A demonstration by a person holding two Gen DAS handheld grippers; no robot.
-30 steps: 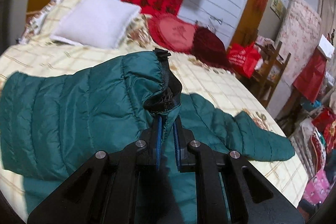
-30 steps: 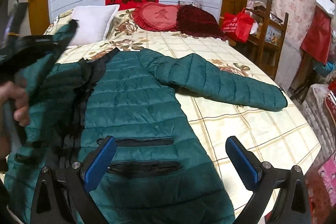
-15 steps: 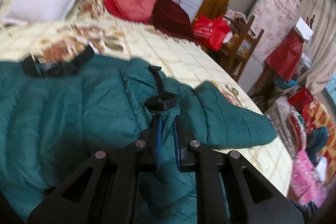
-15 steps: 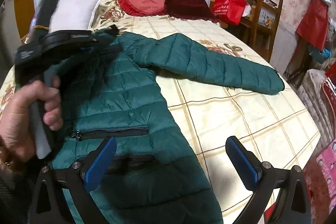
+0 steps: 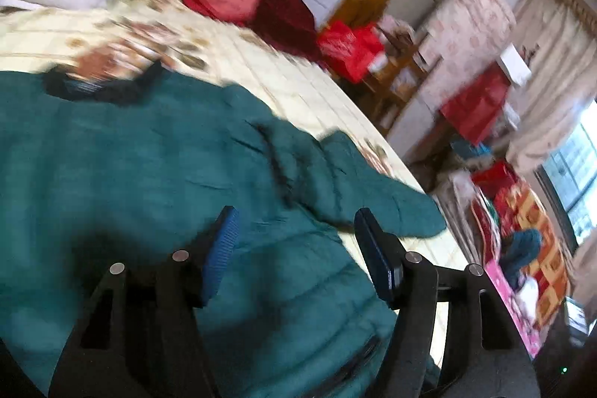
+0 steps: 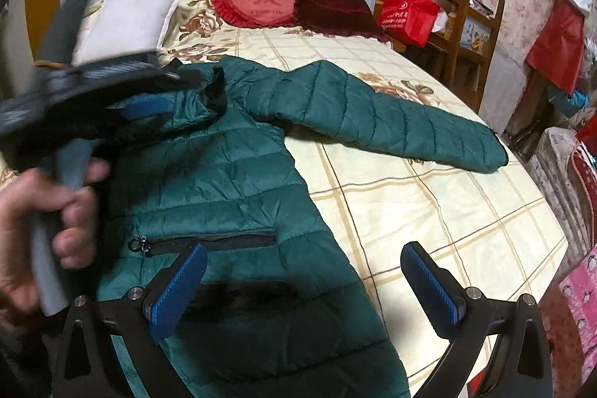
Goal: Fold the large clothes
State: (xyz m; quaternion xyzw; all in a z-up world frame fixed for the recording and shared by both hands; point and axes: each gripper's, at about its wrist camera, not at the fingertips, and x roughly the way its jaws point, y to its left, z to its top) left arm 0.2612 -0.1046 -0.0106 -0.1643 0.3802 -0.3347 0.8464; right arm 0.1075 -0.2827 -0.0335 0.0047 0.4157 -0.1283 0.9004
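A teal quilted puffer jacket (image 6: pixel 231 174) lies spread on the bed (image 6: pixel 429 211), covering its near left part. One sleeve (image 6: pixel 391 114) stretches flat to the right across the checked cream bedspread, its cuff close to the bed's right edge. The other sleeve (image 6: pixel 194 99) is folded over the jacket's upper body, its black-lined cuff lying on the chest near the collar. A zipped pocket (image 6: pixel 209 241) runs across the lower front.

The left tongs (image 5: pixel 294 241) hover just above the jacket with their blue pads spread apart and nothing between them; in the right wrist view the left hand (image 6: pixel 48 222) grips their grey handle at the left edge, blurred. The right tongs (image 6: pixel 302 282) hang over the jacket's near hem, pads wide apart and holding nothing.

At the far end of the bed sit a white pillow (image 6: pixel 130 17), a red heart-shaped cushion (image 6: pixel 261 2) and a dark red cushion (image 6: pixel 335 10). Beyond the bed's right side a red bag (image 6: pixel 406 13) rests on a wooden chair (image 6: pixel 474 25).
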